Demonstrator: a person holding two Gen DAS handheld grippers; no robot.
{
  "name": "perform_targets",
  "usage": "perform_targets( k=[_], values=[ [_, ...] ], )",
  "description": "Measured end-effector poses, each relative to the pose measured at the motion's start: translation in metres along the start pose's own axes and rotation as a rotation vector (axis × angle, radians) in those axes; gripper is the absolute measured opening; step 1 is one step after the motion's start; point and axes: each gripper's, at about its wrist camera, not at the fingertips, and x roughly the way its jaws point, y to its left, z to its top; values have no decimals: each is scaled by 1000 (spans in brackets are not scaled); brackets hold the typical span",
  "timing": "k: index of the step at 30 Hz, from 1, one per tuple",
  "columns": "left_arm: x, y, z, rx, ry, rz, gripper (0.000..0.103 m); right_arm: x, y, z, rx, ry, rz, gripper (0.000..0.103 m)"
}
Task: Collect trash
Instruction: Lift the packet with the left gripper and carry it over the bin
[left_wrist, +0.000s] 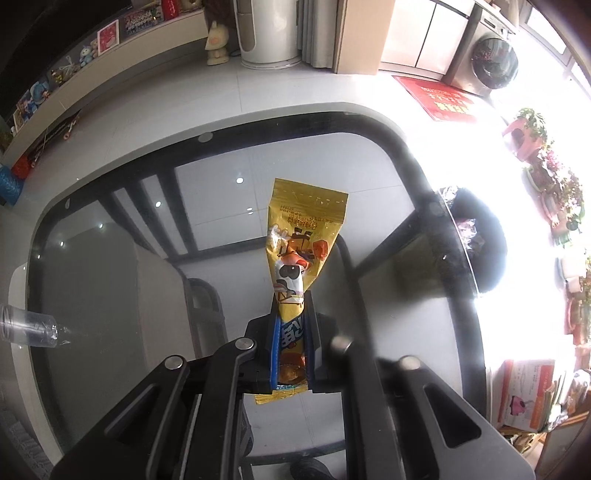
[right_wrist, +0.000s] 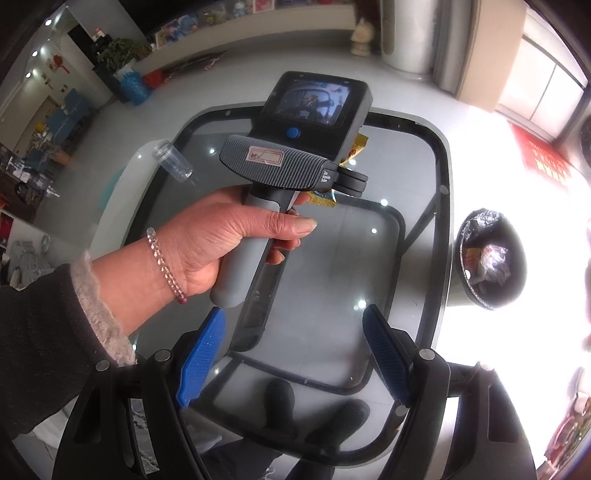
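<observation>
Pinching the yellow wrapper (left_wrist: 295, 258) near its lower end, the left tool (left_wrist: 291, 332) is clamped on it above the glass worktop (left_wrist: 424, 332). The wrapper looks light, limp and slick, so a grip across the flat body suits it. The right tool (right_wrist: 295, 354) stands apart, empty. The bin (right_wrist: 487, 258) sits just beside the worktop.

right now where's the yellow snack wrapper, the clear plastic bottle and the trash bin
yellow snack wrapper (left_wrist: 295, 236): left wrist view, printed middle above the jaws
clear plastic bottle (right_wrist: 173, 161): right wrist view, its see-through body
trash bin (right_wrist: 517, 295): right wrist view, dark rim
</observation>
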Motion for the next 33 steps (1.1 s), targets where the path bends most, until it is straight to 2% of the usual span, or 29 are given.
perform_targets(
  k=[19, 33],
  values=[
    [-10, -143, 22, 174, -10, -48, 11, -31, -74, -41, 128, -31, 3, 74],
    [-19, -270, 34, 367, -32, -110, 11, -43, -121, -81, 214, -38, 22, 74]
  ],
)
